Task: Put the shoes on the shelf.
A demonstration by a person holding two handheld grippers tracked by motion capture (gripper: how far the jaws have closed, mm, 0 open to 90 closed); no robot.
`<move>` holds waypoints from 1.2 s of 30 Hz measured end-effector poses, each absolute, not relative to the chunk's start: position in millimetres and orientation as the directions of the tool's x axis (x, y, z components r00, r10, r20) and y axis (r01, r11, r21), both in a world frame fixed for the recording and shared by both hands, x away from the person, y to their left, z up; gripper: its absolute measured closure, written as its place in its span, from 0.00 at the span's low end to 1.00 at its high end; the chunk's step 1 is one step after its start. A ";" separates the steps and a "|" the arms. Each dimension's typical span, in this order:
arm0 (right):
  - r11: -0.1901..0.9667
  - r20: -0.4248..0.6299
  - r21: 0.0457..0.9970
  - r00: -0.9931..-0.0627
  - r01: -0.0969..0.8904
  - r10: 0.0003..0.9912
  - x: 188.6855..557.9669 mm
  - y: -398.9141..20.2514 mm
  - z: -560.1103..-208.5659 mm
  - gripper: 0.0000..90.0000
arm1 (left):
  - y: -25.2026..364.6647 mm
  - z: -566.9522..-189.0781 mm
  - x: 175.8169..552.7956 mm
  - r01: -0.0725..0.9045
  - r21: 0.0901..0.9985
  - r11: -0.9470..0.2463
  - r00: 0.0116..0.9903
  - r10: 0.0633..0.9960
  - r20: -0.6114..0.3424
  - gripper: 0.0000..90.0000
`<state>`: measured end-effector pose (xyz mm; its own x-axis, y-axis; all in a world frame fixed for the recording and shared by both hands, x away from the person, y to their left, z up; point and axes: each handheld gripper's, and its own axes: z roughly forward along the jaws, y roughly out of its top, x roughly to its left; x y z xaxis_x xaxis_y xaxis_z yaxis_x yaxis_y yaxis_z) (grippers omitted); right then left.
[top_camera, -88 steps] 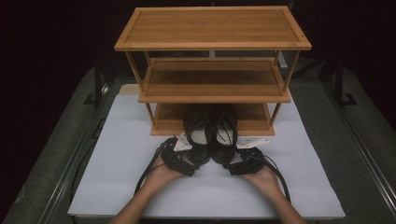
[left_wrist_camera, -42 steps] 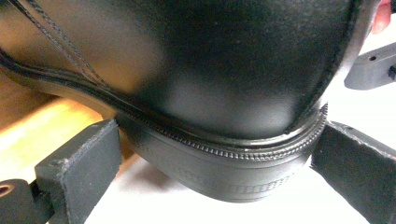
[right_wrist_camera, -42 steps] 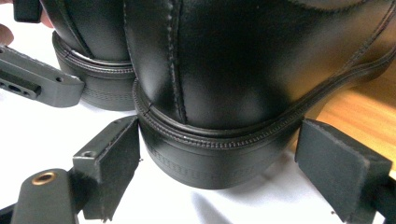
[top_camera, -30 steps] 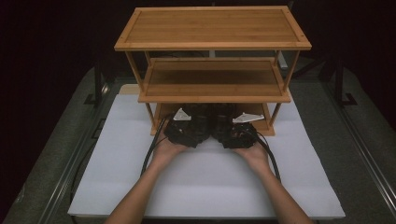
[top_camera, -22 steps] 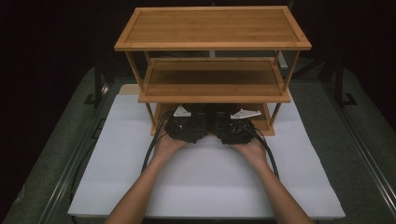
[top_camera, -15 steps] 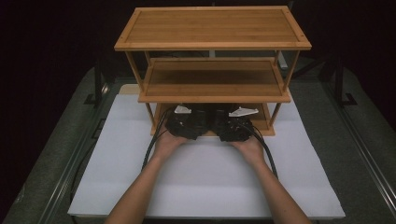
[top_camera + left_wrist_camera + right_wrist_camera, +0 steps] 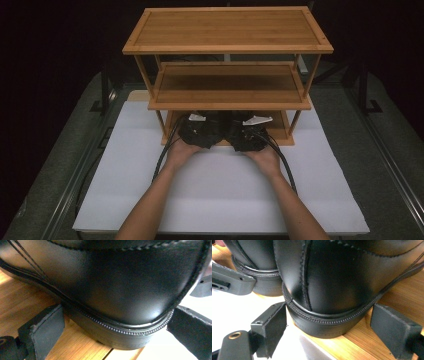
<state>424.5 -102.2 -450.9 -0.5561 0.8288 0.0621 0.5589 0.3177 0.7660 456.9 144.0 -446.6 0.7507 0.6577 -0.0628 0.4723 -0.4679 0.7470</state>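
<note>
A pair of black leather shoes sits with the heels at the front edge of the bottom shelf [image 7: 281, 131] of a three-tier bamboo rack [image 7: 227, 30]. My left gripper [image 7: 201, 129] is shut on the heel of the left shoe [image 7: 117, 285], its jaws [image 7: 117, 332] pressing either side of the sole. My right gripper [image 7: 250, 132] grips the heel of the right shoe [image 7: 332, 277] the same way, jaws [image 7: 333, 328] on both sides. The left shoe [image 7: 254, 265] stands close beside the right one. In the high view the middle shelf hides most of the shoes.
The rack stands at the far end of a white mat [image 7: 220, 200] on a dark table. Both heels overhang the shelf's front edge. The middle shelf [image 7: 227, 87] sits low over the grippers. Black cables [image 7: 162, 160] trail back along both forearms.
Both hands have carried the shoes forward from the mat into the rack's bottom shelf. Over the last second they crept slightly farther in and lower. The grips stay the same.
</note>
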 end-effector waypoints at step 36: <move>0.303 0.049 0.816 -0.581 0.492 0.812 341.4 -180.8 -426.7 0.21 | 197.9 -417.8 378.3 0.423 0.773 -0.472 0.759 0.651 -0.017 0.05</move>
